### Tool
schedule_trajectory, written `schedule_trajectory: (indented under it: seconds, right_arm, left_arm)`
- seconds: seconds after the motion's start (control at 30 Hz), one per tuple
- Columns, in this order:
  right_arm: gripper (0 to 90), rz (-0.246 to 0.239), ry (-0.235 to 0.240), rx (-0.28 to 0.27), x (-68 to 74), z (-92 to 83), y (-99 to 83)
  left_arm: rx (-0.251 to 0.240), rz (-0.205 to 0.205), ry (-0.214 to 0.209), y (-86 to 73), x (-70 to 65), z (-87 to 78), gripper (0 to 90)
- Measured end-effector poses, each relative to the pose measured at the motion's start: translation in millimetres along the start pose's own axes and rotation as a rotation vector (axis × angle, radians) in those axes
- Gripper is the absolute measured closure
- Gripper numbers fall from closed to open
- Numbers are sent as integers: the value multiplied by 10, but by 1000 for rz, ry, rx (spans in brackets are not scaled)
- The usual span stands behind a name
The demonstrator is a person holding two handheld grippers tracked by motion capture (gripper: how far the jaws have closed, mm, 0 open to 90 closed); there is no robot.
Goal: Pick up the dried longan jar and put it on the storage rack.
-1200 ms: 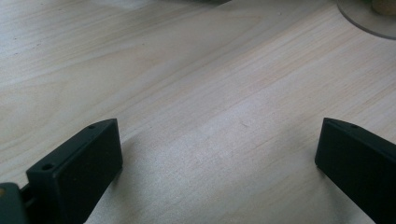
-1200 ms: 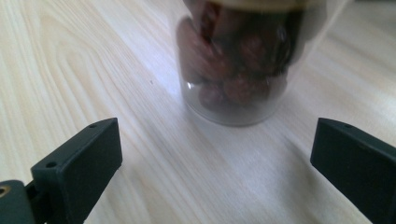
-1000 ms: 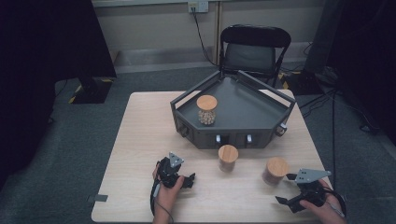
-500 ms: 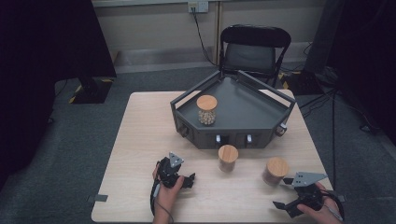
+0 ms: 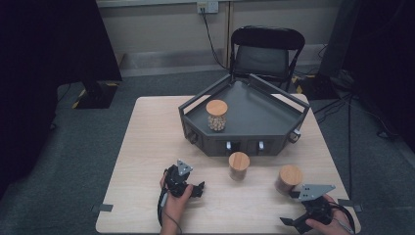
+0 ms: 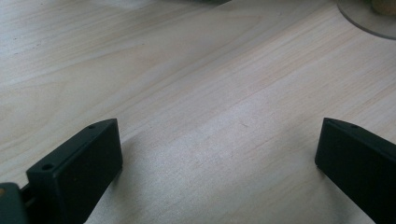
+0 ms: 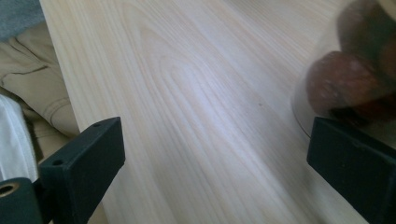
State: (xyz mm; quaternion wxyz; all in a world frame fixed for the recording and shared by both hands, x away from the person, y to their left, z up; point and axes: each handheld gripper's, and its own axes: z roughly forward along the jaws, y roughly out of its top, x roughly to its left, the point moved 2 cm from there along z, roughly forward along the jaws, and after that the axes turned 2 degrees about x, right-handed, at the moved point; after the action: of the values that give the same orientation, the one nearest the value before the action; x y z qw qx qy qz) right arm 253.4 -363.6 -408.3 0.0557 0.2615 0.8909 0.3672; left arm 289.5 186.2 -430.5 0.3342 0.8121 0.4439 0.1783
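From the high view, the right gripper (image 5: 299, 209) sits at the near right corner of the worktop (image 5: 147, 147), just beside a cork-lidded jar (image 5: 288, 178); its jaws have just been closing a little yet stand wide, with nothing between them. The left gripper (image 5: 195, 188) rests near the front edge, a second jar (image 5: 239, 166) a little to its right, and a third jar (image 5: 216, 115) stands in the dark tray (image 5: 264, 117). In the left gripper view, the jaws stand wide apart over bare wood. In the right gripper view, the jar (image 7: 355, 79) with brownish contents lies just beyond the right-hand jaw, outside the gap.
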Motion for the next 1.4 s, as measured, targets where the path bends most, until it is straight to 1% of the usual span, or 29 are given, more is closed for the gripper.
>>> schedule_trajectory:
  seconds: [0.17,0.23,0.33,0.4,0.53,0.6,0.67,0.73,0.97,1.1,1.27,1.37,1.4]
  right_arm:
    - [31,-14,5,-7,35,50,43]
    - [30,-20,4,-19,56,68,62]
    - [31,-24,20,-31,64,108,103]
    - [30,-35,10,-24,99,141,145]
    - [17,-31,-5,-20,154,202,206]
    - [17,-33,8,-20,154,230,232]
    - [19,-35,8,-17,168,248,253]
    - [19,-37,23,-13,168,264,271]
    - [28,-46,52,-21,181,354,343]
    - [25,-46,40,-28,233,447,420]
    - [25,-41,33,-38,236,524,479]
    - [28,-23,28,-48,230,582,519]
    - [25,-28,24,-47,236,605,535]
  left_arm:
    - [0,0,0,0,0,0,2]
    - [0,0,0,0,0,0,2]
    - [0,0,0,0,0,0,2]
    - [0,0,0,0,0,0,2]
    - [0,0,0,0,0,0,2]
    - [0,-3,2,-1,-5,-1,2]
    - [0,-3,3,-1,-7,-2,2]
    - [0,-3,3,-1,-7,-2,2]
    - [0,-3,3,-1,-7,-2,2]
    - [0,-3,3,-1,-7,-2,2]
    - [0,-3,3,-1,-7,-2,2]
    - [0,-3,3,-2,-7,-2,2]
    - [0,-3,3,-2,-7,-2,2]
